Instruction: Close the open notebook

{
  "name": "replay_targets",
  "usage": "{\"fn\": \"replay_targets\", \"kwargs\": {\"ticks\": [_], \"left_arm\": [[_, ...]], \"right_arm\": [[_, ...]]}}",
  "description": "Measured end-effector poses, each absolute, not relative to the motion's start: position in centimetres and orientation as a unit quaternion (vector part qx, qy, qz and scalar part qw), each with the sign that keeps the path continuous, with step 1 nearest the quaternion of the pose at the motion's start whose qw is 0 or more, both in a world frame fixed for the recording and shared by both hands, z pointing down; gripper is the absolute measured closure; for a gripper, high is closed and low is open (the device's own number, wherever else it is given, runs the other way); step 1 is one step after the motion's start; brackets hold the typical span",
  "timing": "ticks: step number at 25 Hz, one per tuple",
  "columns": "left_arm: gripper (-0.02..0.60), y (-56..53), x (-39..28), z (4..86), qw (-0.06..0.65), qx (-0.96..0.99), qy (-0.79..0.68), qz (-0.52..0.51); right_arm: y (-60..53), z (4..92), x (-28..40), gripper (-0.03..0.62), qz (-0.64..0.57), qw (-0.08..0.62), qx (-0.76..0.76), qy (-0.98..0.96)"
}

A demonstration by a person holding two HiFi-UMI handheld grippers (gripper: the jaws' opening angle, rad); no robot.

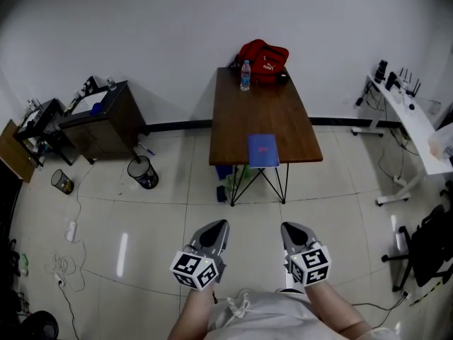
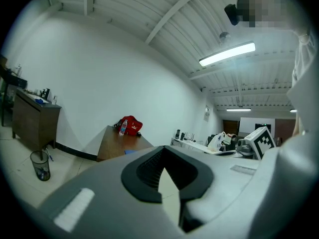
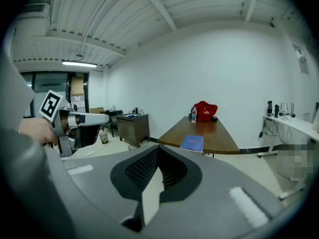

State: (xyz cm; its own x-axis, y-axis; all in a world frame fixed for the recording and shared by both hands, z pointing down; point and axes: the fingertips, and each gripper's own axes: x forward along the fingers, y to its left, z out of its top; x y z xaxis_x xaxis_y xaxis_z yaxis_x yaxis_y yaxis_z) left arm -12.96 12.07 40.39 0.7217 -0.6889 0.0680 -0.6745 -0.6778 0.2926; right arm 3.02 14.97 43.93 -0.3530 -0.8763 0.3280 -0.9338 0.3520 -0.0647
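Note:
A blue notebook [image 1: 262,150] lies flat at the near edge of the brown table [image 1: 237,119], its cover facing up. It also shows small in the left gripper view [image 2: 130,152] and in the right gripper view [image 3: 192,143]. Both grippers hover over the floor well short of the table. My left gripper [image 1: 218,224] is shut with nothing in it, and its jaws meet in its own view [image 2: 163,151]. My right gripper [image 1: 290,227] is likewise shut and empty [image 3: 158,152].
A red bag [image 1: 265,61] and a water bottle [image 1: 245,75] stand at the table's far end. Left of the table are a dark cabinet [image 1: 99,119] and a mesh bin [image 1: 143,172]. A white desk [image 1: 414,122] and a chair [image 1: 432,246] are at the right.

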Motion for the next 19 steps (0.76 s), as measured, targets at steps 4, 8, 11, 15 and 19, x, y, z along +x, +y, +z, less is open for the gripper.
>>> {"fn": "replay_targets", "kwargs": {"ticks": [4,8,11,15,19], "left_arm": [[0.575,12.33,-12.74,40.04,0.144,0.920,-0.364,-0.026],[0.575,12.45,-12.59,39.88,0.141,0.921,-0.361,-0.024],[0.575,12.46,-12.69,40.14,0.140,0.922,-0.361,-0.020],[0.575,12.74,-12.91,40.59,0.145,0.921,-0.361,-0.016],[0.575,13.06,-12.87,40.79,0.149,0.921,-0.359,-0.013]], "right_arm": [[15.12,43.82,3.28,0.588,0.121,0.113,0.561,-0.811],[15.28,43.74,3.50,0.588,0.123,0.111,0.562,-0.810],[15.33,43.80,3.35,0.588,0.123,0.107,0.562,-0.811],[15.67,43.87,3.07,0.588,0.123,0.106,0.559,-0.813],[16.03,43.98,3.17,0.588,0.127,0.108,0.559,-0.812]]}}
